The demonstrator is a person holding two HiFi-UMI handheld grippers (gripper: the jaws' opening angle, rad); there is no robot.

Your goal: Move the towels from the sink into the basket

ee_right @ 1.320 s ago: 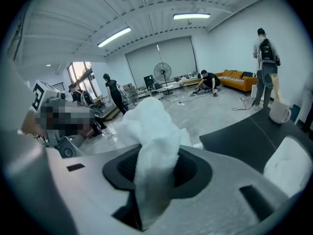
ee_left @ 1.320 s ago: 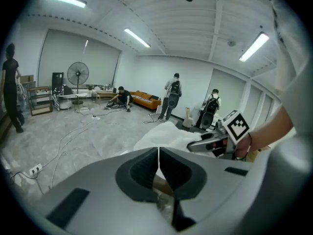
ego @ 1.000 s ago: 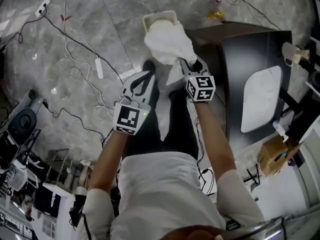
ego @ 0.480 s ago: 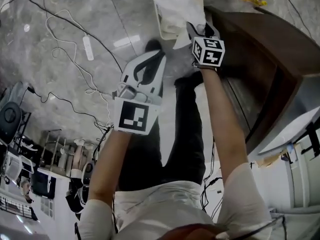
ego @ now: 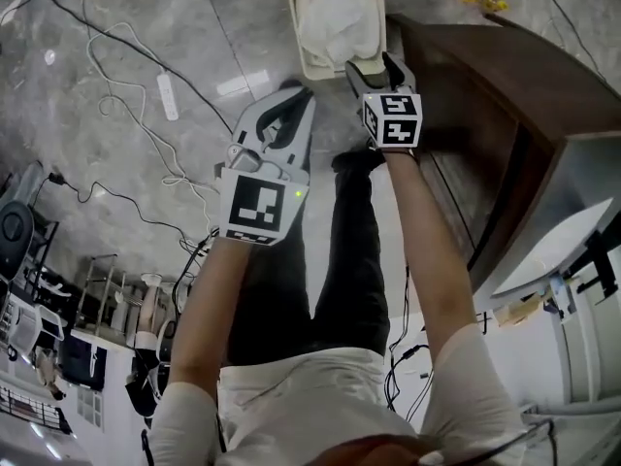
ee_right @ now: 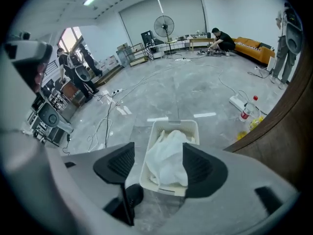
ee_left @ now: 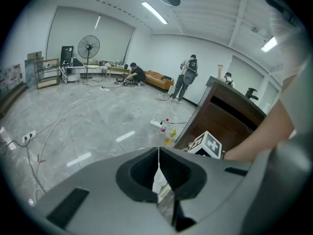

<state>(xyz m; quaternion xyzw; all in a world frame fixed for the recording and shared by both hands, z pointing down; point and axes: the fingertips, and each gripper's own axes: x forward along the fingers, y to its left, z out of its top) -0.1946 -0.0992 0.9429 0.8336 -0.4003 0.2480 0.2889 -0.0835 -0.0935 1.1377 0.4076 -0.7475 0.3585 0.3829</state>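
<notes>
A white towel (ego: 335, 17) lies bunched in the cream plastic basket (ego: 294, 37) on the grey floor, at the top of the head view. My right gripper (ego: 374, 66) hangs over the basket's near edge. Its jaws have just been opening and now stand open, nothing pressed between them. In the right gripper view the towel (ee_right: 168, 155) and the basket (ee_right: 172, 125) show below, between that gripper's (ee_right: 159, 166) pads. My left gripper (ego: 301, 100) hovers left of the basket, shut and empty. The left gripper view shows its (ee_left: 158, 173) jaws meeting in a thin slit.
A dark wooden cabinet (ego: 485, 115) stands just right of the basket. Cables and a power strip (ego: 167, 95) trail over the floor to the left. The person's dark trouser legs (ego: 340, 250) are below the grippers. A bottle (ee_right: 249, 109) stands by the cabinet.
Both grippers have sunk toward the basket. The right gripper held the towel above the basket; its jaws have opened and the towel now lies in the basket.
</notes>
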